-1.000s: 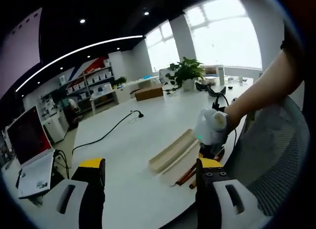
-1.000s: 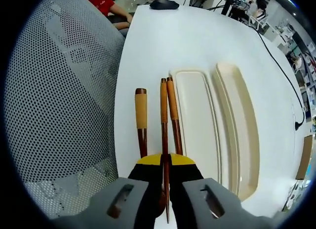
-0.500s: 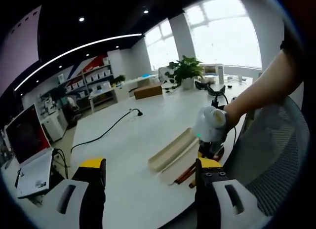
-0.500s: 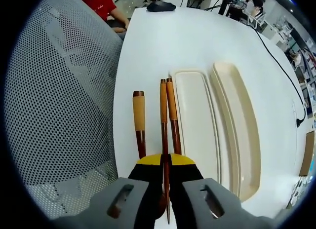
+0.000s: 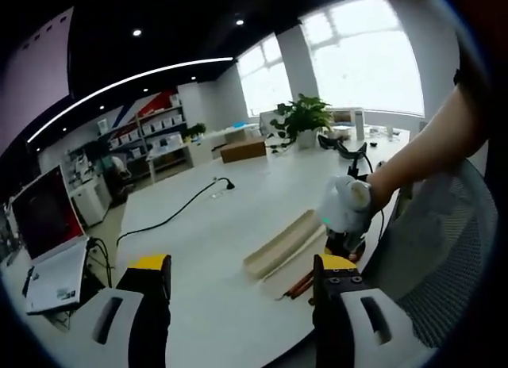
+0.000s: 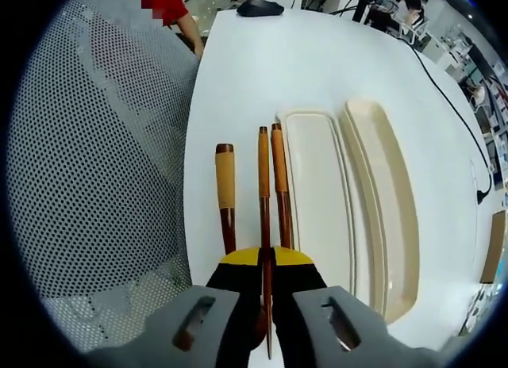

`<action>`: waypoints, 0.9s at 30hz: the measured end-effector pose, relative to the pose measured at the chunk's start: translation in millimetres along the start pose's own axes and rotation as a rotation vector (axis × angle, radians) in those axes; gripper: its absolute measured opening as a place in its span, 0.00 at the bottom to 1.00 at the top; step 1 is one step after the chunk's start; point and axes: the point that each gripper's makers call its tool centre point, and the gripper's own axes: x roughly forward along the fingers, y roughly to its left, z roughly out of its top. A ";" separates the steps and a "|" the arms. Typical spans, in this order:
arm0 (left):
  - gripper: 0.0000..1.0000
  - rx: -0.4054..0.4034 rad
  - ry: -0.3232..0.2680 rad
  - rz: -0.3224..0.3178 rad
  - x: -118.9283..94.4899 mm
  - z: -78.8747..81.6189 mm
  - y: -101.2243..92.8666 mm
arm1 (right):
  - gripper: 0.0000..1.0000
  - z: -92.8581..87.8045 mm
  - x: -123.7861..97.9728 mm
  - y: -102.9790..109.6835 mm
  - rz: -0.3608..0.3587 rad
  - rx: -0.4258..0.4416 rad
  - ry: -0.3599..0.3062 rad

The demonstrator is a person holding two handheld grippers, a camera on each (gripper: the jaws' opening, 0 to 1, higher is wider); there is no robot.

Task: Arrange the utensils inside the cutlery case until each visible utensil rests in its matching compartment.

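1. Right gripper view: your right hand-held gripper (image 6: 266,261) stays clamped on one chopstick (image 6: 263,193); nothing moved.
2. Cutlery case (image 6: 317,201) lies just right, empty.
3. Left hand-held gripper (image 5: 238,277) hangs open.

tabletop (image 6: 333,63) white | cutlery case (image 6: 381,217) cream | chopsticks (image 6: 264,193) reddish-brown with orange tops | chair mesh (image 6: 95,162) grey, dotted | fingers (image 6: 242,265) black, yellow-tipped

The right gripper (image 6: 266,266) clamped one chopstick (image 6: 263,185) near the white table's (image 6: 317,59) edge, beside a second chopstick (image 6: 279,178), apparently touching the cream case (image 6: 317,193).
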 end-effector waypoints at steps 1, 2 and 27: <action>0.75 -0.017 0.002 0.003 -0.7 -1.5 1.7 | 0.00 0.4 0.0 -0.1 0.001 -0.004 -0.002; 0.75 -0.022 -0.005 0.007 -1.4 -0.8 2.5 | 0.00 0.6 -0.1 -1.1 -0.003 -0.005 -0.003; 0.74 -0.037 -0.012 0.022 -1.8 -2.5 9.8 | 0.00 12.6 -15.9 -11.3 -0.046 -0.059 -0.025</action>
